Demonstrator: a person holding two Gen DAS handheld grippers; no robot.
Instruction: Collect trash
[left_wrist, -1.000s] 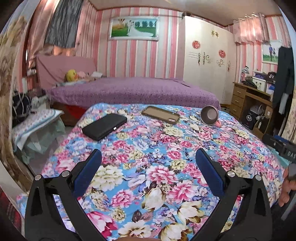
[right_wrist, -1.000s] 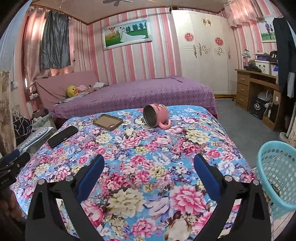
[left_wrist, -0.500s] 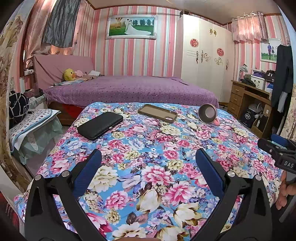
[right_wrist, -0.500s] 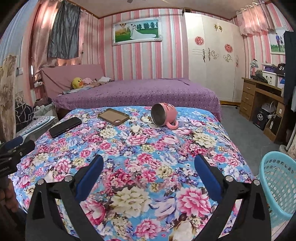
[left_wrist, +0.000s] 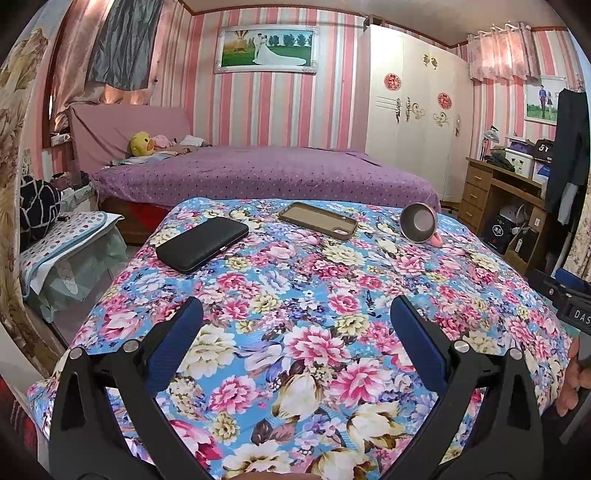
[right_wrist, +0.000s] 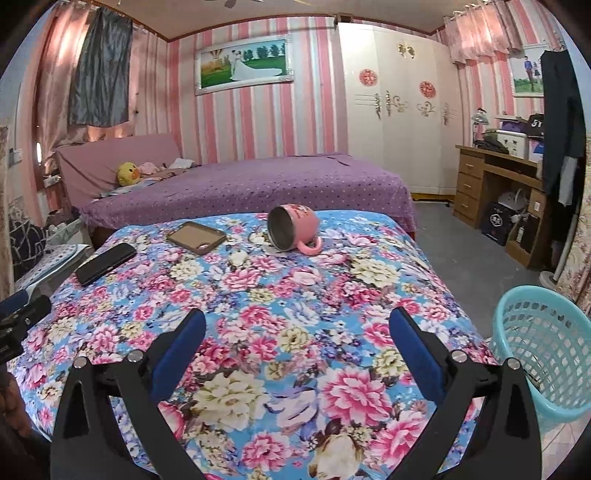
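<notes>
On the floral-cloth table (left_wrist: 314, 295) lie a black case (left_wrist: 202, 243), a brown phone case (left_wrist: 317, 220) and a pink mug (left_wrist: 419, 223) tipped on its side. They also show in the right wrist view: black case (right_wrist: 105, 263), brown case (right_wrist: 195, 236), mug (right_wrist: 293, 229). A turquoise basket (right_wrist: 546, 354) stands on the floor right of the table. My left gripper (left_wrist: 295, 332) and right gripper (right_wrist: 297, 336) are both open and empty above the table's near edge. The right gripper's tip shows at the left view's right edge (left_wrist: 565, 295).
A purple bed (left_wrist: 258, 173) stands behind the table. A wooden desk (right_wrist: 495, 184) with bags under it is at the right, a white wardrobe (right_wrist: 395, 110) behind. A covered stool (left_wrist: 62, 251) sits left of the table.
Both grippers have risen and tilted slightly, so the table objects sit lower and farther in view. Both stay open and empty.
</notes>
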